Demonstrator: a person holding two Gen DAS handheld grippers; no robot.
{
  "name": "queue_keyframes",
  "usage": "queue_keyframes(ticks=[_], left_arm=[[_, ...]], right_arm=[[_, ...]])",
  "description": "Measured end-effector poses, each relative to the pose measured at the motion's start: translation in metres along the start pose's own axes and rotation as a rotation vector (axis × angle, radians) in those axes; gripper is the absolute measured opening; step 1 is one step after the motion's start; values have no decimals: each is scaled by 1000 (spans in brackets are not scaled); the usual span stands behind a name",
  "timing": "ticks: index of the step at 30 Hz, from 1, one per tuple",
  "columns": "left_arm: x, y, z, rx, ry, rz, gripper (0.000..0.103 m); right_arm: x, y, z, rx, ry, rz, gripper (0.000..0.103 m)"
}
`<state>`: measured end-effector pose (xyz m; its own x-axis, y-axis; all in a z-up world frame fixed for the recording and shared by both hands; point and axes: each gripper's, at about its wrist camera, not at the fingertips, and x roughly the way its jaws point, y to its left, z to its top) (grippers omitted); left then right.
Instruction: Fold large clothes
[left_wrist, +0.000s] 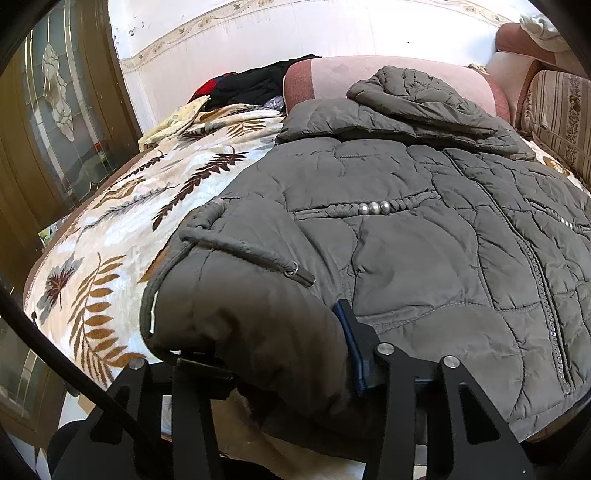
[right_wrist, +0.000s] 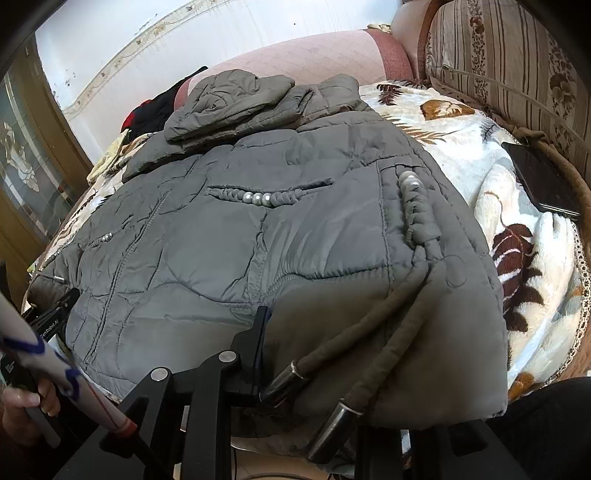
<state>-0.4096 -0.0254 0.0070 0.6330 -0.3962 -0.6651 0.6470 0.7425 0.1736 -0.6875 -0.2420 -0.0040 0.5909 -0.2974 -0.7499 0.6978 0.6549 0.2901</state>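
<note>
1. The grey quilted jacket's near hem is seen clamped between the left gripper's narrowed jaws;
2. its opposite hem corner is gripped by the right gripper;
3. the jacket is spread across a leaf-patterned blanket.

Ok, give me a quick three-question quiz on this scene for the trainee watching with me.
1. True or false: the left gripper and the right gripper each clamp a hem corner of the jacket.
2. What lies on the blanket beside the striped cushion? A) a dark phone B) a mug C) a book
3. Fill in: the blanket is printed with ___.
Key: 1 true; 2 A; 3 leaves.
</note>
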Motion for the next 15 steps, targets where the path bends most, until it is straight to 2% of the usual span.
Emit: queue_keyframes(ticks=[4,15], left_arm=[[-2,0,0,3,-8,0,35],[-4,-2,2,8,-17,1,27]], right_arm=[[-1,0,-1,-2,-3,0,28],[-3,3,-1,-18,-28,-10,26]])
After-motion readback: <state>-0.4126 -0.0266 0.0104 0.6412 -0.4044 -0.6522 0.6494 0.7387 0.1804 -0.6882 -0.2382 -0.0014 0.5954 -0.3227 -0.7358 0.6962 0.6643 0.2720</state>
